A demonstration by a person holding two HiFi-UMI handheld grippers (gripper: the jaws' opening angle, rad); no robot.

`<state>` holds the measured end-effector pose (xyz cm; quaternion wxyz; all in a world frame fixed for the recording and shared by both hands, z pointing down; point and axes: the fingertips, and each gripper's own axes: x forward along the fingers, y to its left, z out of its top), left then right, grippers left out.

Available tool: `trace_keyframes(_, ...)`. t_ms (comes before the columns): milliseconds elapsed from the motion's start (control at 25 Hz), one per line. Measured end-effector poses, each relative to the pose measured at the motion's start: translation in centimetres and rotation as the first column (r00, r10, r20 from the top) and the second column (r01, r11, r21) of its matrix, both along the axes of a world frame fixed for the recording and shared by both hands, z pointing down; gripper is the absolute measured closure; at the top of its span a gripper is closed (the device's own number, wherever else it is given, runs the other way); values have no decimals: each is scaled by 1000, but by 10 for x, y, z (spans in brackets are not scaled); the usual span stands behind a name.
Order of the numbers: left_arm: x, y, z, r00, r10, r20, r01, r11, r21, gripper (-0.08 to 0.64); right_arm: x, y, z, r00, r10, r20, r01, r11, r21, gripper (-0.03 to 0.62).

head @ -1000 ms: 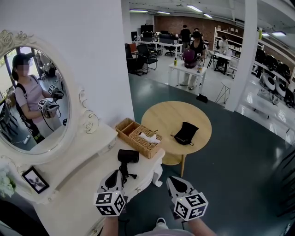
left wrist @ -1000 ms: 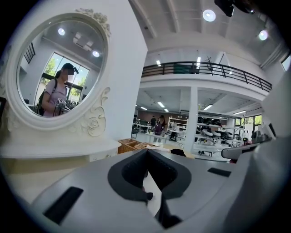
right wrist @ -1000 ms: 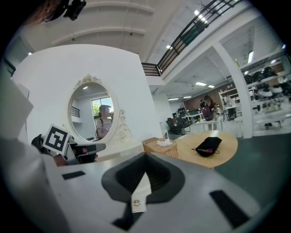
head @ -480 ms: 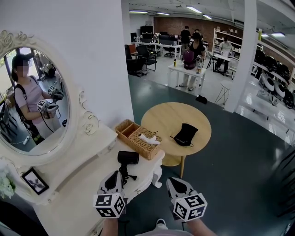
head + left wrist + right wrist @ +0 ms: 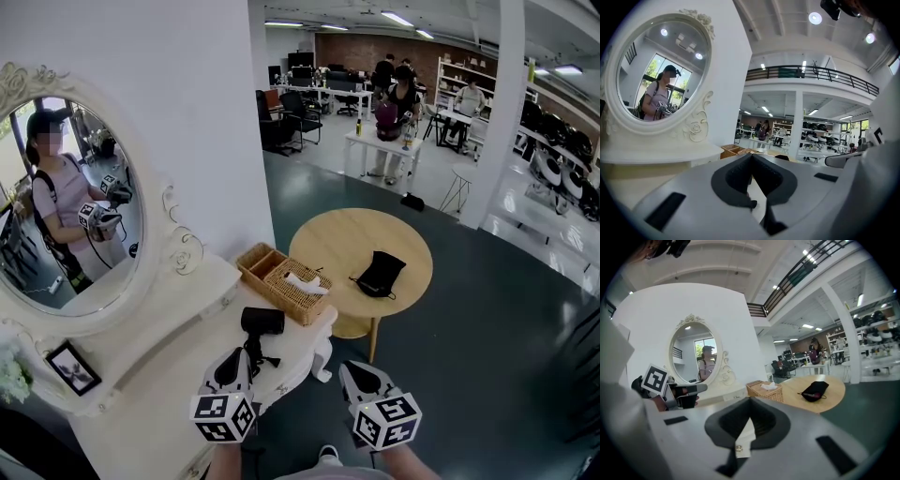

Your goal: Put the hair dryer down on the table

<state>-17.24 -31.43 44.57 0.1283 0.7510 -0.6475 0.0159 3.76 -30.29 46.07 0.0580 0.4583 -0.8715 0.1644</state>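
**Surface:** one white dressing table (image 5: 159, 412). Beyond it, a dark teal floor (image 5: 469, 337) in an open office room.

**Grippers, two:**
- left gripper (image 5: 235, 360), over the table's right edge, jaws clenched on nothing
- right gripper (image 5: 353, 369), off that edge over the floor, jaws likewise closed and empty

**Hair dryer (image 5: 262, 321), one:** black, lying on the table by its right edge, just beyond the left gripper.

**Picture frame (image 5: 71, 366), one:** at the table's left.

**Wicker basket (image 5: 296, 309), one:** at the far right corner, holding a tissue (image 5: 302, 281).

**Oval mirror (image 5: 70, 202), one:** at the back edge.

**Round wooden table (image 5: 333, 239), one:** carries one black pouch (image 5: 379, 273).
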Motion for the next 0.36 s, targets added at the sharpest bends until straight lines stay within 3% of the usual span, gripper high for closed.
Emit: trace_keyframes(360,4,1,4,1000,0,15,1,1000,-9,560,5,-1,0,1000,10,-3,-10,1000,2,591)
